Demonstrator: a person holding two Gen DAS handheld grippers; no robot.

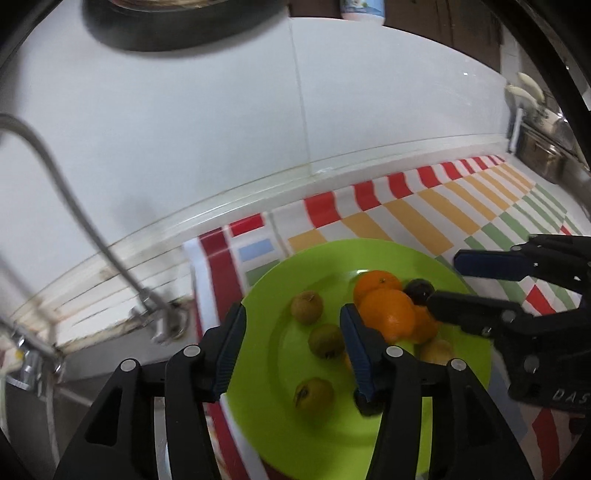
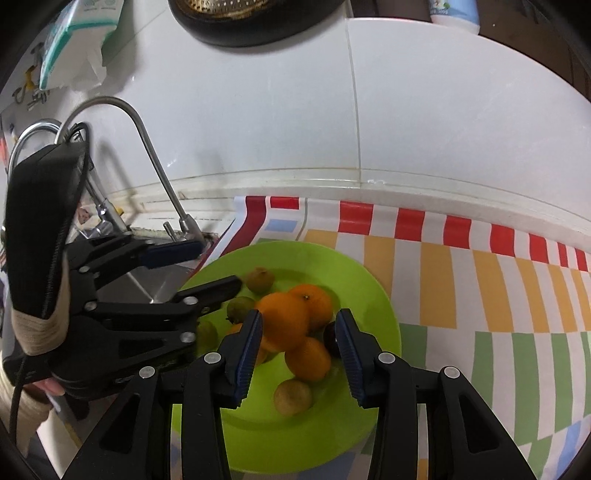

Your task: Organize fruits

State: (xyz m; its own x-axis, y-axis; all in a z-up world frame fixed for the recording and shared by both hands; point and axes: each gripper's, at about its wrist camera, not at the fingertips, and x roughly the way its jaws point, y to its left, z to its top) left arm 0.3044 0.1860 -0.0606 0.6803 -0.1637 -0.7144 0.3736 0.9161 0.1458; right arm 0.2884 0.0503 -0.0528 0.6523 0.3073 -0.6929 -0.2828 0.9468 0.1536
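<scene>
Fruits lie together on a lime-green plate (image 2: pixel 354 280) set on a worktop spread with a cloth (image 2: pixel 461 280) of red, orange, green and blue blocks. A cluster of glossy oranges (image 2: pixel 286 323) sits near the plate's middle, with a dark, round fruit (image 1: pixel 417 290) touching it and several small olive-brown fruits (image 1: pixel 306 306) spread around.

The left wrist view shows three of those small brownish fruits apart from each other on the plate's left half, each with a dry tip; the right wrist view hides part of them behind the left gripper (image 2: pixel 207 269). The right wrist view alone shows a pale yellowish fruit (image 2: pixel 292 398) in full, just beside the lowest orange, and a tissue pack (image 2: pixel 79 40) on the wall.

The left gripper (image 1: pixel 293 347) hovers over the plate with its jaws apart and nothing between them. The right gripper (image 2: pixel 299 354) is likewise spread, the orange cluster lying between its blue ribbed pads (image 2: pixel 249 354) in the picture; whether they touch it cannot be told. The right gripper (image 1: pixel 458 280) reaches in from the plate's far right edge.

A curved metal tap (image 2: pixel 147 147) rises by the steel sink (image 2: pixel 147 284) left of the plate, against smooth white wall tiles (image 2: pixel 443 110). A dark round pan (image 2: pixel 258 18) hangs above.
</scene>
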